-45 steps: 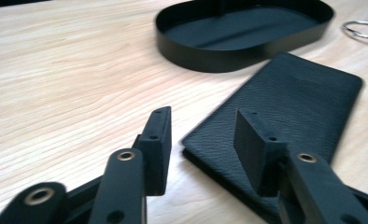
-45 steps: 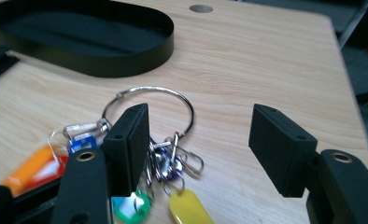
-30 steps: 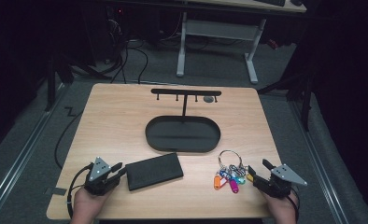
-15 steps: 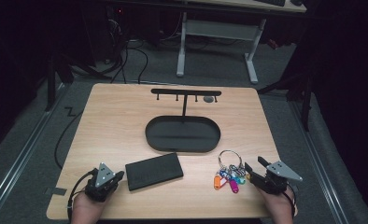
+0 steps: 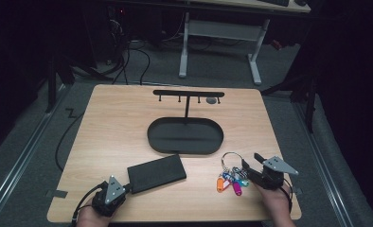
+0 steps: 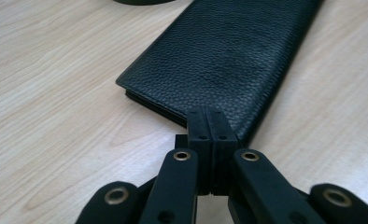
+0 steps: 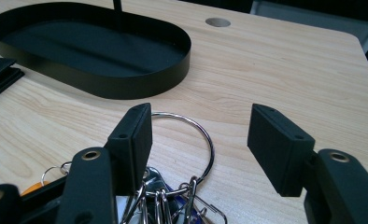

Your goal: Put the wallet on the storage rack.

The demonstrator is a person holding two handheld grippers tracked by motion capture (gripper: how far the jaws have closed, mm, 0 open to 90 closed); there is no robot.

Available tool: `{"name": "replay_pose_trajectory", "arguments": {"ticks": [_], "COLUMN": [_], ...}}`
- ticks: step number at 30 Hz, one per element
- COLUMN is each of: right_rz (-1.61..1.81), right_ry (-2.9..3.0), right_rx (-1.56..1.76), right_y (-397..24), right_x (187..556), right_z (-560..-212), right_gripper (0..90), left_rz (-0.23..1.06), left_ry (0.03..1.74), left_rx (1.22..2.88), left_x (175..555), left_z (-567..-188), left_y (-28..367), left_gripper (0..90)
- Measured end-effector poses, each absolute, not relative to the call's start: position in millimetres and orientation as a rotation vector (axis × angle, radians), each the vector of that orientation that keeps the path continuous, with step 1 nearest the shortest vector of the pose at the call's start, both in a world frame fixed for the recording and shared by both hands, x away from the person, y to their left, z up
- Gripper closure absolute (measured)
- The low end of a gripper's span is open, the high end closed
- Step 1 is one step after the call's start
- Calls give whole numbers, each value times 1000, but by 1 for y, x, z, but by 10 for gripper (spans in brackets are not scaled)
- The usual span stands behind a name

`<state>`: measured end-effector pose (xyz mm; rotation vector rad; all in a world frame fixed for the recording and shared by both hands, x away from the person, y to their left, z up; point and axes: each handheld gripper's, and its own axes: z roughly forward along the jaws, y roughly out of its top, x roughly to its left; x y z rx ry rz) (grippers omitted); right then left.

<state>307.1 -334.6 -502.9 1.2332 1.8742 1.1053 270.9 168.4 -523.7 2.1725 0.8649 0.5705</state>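
Lit table, dark surroundings, soft focus

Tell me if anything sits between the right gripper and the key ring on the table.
Nothing visible does. The right gripper has its jaws open right over the bunch of keys, with the big key ring lying on the bare table partly between them. The jaws have just been closing, but the pads do not yet press on it.

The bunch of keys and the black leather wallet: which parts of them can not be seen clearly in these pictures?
- Bunch of keys with coloured tags, right gripper view: lower part cut off by the bottom edge, left part hidden behind a finger.
- Black leather wallet, left gripper view: far end cut off by the top edge; near corner hidden behind the shut left gripper.
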Motion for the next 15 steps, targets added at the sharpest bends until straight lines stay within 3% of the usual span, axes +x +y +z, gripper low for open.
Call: {"name": "replay_pose_trajectory", "arguments": {"ticks": [15], "right_rz": [1109], "right_ry": [1863], "right_rx": [1270], "right_y": [-334], "right_x": [312], "right_z": [-504], "right_gripper": [412], "left_rz": [436], "left_ry": [643], "left_rx": [2205], "left_x": [243], "left_z": [-520], "left_y": [120], "left_gripper": [900]}}
